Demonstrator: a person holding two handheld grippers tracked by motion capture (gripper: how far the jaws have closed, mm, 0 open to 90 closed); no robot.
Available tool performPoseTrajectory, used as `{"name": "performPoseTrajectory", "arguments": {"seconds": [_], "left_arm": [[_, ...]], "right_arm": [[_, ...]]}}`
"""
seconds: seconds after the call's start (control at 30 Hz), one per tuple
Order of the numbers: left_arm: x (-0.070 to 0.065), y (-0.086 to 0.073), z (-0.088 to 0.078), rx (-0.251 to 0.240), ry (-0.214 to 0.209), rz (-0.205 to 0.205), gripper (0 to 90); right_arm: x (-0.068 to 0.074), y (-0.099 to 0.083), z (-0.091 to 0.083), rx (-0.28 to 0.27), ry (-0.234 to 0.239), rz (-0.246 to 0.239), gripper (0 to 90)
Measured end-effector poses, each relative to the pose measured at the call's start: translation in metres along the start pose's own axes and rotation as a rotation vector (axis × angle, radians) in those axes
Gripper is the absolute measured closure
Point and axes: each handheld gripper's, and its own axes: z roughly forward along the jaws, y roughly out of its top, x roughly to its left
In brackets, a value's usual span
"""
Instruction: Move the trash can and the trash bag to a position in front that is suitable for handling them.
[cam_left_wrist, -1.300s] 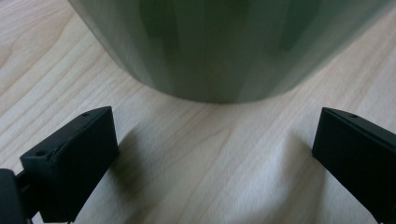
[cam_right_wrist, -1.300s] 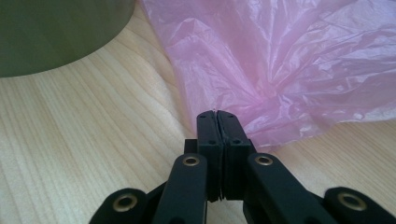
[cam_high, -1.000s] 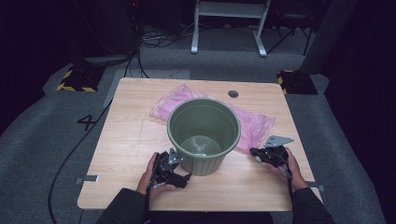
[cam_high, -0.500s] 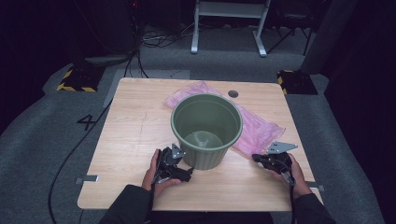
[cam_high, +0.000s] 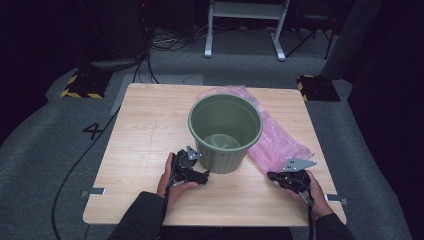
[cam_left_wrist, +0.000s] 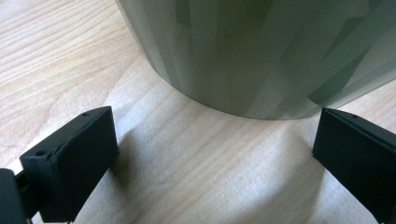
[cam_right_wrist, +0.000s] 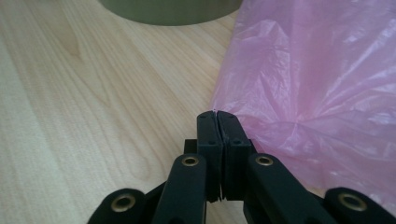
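Left gripper (cam_left_wrist: 215, 154) gapes wide at the bin's (cam_high: 225, 131) foot; right gripper (cam_right_wrist: 218, 116) is clenched empty at the pink bag's (cam_right_wrist: 317, 88) near edge, beside the bin. Bag looks light, limp, slippery — pinch that edge.

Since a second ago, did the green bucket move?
Yes. The green bucket slid toward the table's far edge and a bit right, covering more of the pink bag.
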Motion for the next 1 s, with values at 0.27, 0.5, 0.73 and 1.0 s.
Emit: {"name": "performPoseTrajectory", "arguments": {"seconds": [0.27,0.5,0.73,1.0], "left_arm": [[0.006,0.005,0.005,-0.004,-0.013,0.007,0.0],[0.008,0.001,0.001,-0.004,-0.024,0.027,0.1],[0.009,-0.014,-0.012,-0.005,-0.062,0.062,0.1],[0.016,-0.04,-0.036,-0.006,-0.084,0.08,0.2]], "right_arm": [[0.013,0.004,0.002,0.011,0.026,-0.039,87.1],[0.027,0.007,0.003,0.023,0.047,-0.066,54.2],[0.032,0.012,-0.02,-0.045,0.023,-0.056,38.4],[0.018,0.008,-0.07,-0.171,-0.084,-0.017,39.4]]}}
